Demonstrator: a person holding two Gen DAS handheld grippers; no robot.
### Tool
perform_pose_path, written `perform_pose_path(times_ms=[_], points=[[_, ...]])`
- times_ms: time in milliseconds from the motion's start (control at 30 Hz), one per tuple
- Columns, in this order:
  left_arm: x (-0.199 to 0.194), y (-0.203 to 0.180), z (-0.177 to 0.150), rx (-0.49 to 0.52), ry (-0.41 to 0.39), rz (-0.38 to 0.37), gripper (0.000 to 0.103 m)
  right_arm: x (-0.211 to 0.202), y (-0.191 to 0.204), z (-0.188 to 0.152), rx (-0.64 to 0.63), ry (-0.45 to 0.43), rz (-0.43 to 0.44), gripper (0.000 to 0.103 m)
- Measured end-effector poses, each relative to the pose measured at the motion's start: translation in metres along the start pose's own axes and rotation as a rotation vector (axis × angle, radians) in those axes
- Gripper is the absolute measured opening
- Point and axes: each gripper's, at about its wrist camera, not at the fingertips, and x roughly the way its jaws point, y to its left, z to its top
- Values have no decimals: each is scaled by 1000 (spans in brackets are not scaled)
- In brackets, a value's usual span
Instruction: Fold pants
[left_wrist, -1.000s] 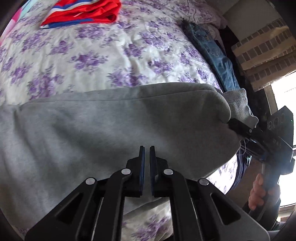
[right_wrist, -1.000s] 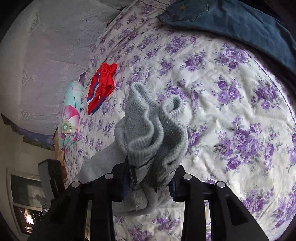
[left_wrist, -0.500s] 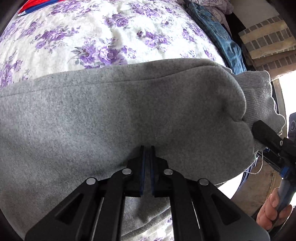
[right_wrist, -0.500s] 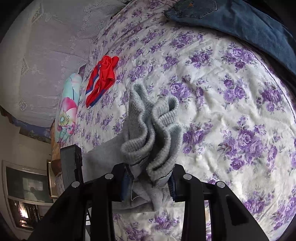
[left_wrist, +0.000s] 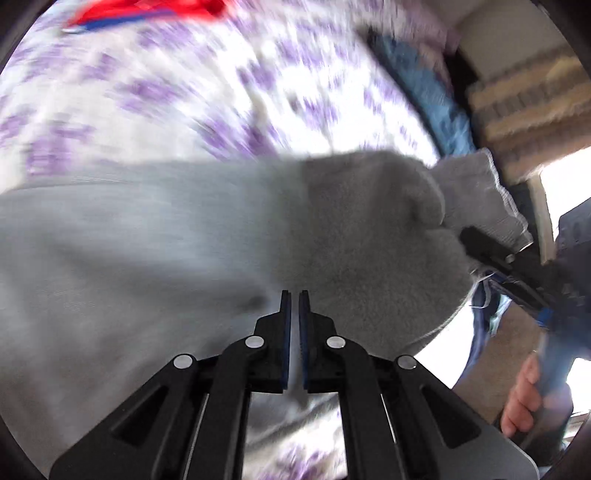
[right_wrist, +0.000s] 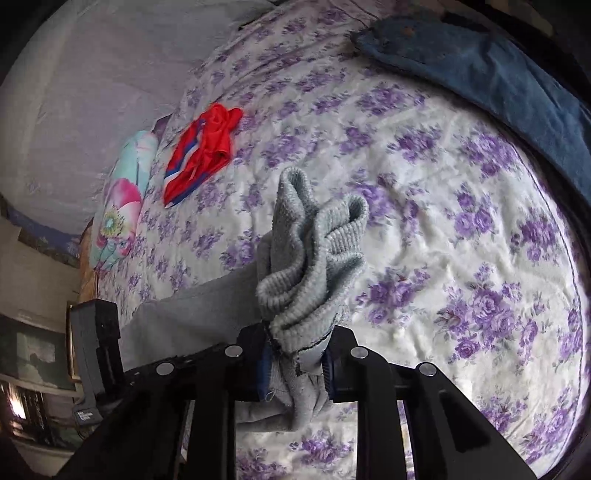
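Grey sweatpants (left_wrist: 184, 240) hang stretched between my two grippers above a flowered bed sheet (right_wrist: 461, 240). In the left wrist view my left gripper (left_wrist: 294, 293) is shut, its tips pinching the grey fabric at a small dimple. The right gripper (left_wrist: 480, 240) shows at the right edge of that blurred view, biting the ribbed cuff (left_wrist: 480, 188). In the right wrist view my right gripper (right_wrist: 297, 354) is closing on the bunched ribbed cuff (right_wrist: 310, 258), which stands up between the pads. The left gripper (right_wrist: 94, 347) sits at the lower left with the pant leg running to it.
A folded red garment (right_wrist: 201, 155) lies on the far side of the bed beside a flowered pillow (right_wrist: 118, 206). Blue jeans (right_wrist: 498, 74) lie along the bed's right edge. A person's hand (left_wrist: 521, 402) grips the right gripper's handle.
The left wrist view has swung and blurred, showing more sheet above the pants than half a second ago. The right gripper's pads have drawn closer together on the cuff, and it has rolled slightly.
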Motion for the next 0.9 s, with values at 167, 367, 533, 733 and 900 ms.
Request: perform_pose_path(times_ms=[167,367,533,733,900], points=[[-95,91,-20,-161,-172,132,3,-14,94,-2,-267,14,26,22],[-171,208,-82,-439,-324,286,3,51,206,-41,-599,106,17,19],[-178,259,-97,-548,-338,276,3,129,245,-87,-752,233,-10,18],[-162,270,-94,-553,-322,267,3,167,243,-104,-733,333,8,33],[-159,271,-95,-561,-314,249,3,147,258,-109,-758,416,63,64]])
